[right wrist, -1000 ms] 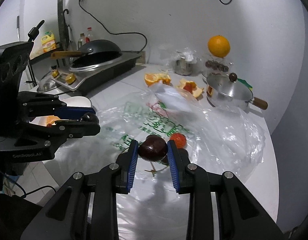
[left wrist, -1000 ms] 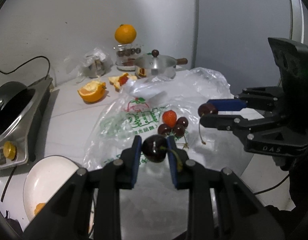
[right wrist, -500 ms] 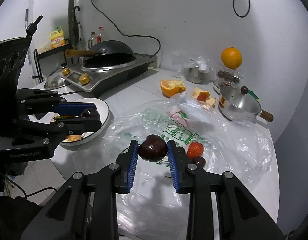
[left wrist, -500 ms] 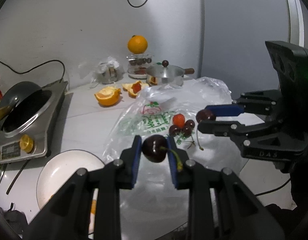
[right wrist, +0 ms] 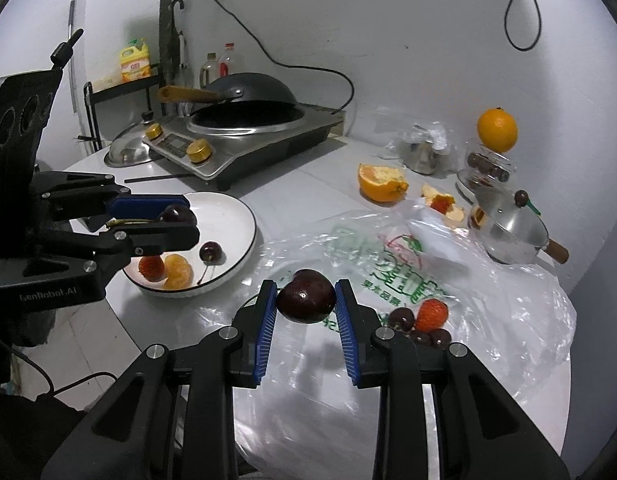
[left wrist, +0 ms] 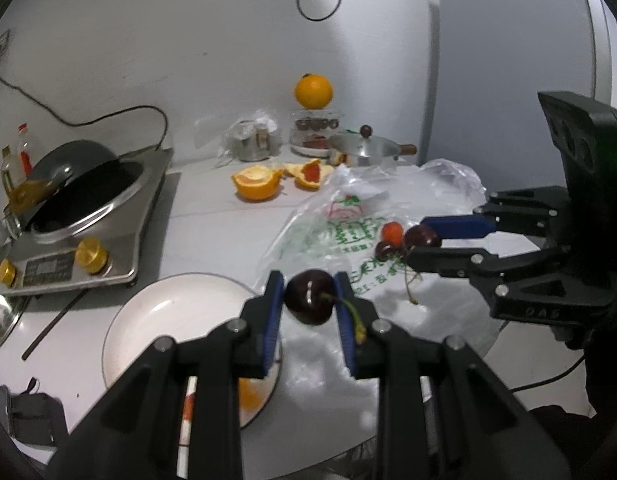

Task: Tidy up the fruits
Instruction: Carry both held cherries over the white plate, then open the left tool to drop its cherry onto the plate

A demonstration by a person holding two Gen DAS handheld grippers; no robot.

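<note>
1. Left wrist view: left tool [left wrist: 309,298] is clamped on a dark cherry [left wrist: 309,297], stem trailing back along the right-hand pad. The white plate [left wrist: 148,320] lies just below and left of the tips, rim under the cherry's left side. Judgement: a short move left and down puts the cherry over the plate; open room there, the stove [left wrist: 80,232] is well apart.
2. Same view: right tool [left wrist: 428,240] sits to the right over the plastic bag [left wrist: 448,184], gripping a second cherry [left wrist: 422,236].
3. Right wrist view: right tool [right wrist: 306,298] is clenched on its cherry [right wrist: 306,297], above the bag's left part. The plate [right wrist: 236,216] is up-left, near but not under it.
4. Same view: left tool [right wrist: 176,222] hangs over the plate, so it's nearer. Plate holds a loose cherry [right wrist: 211,253], strawberry [right wrist: 151,267] and orange piece [right wrist: 177,267]; bare patch at the far side. Risk: the tools crowding each other at the plate.
</note>
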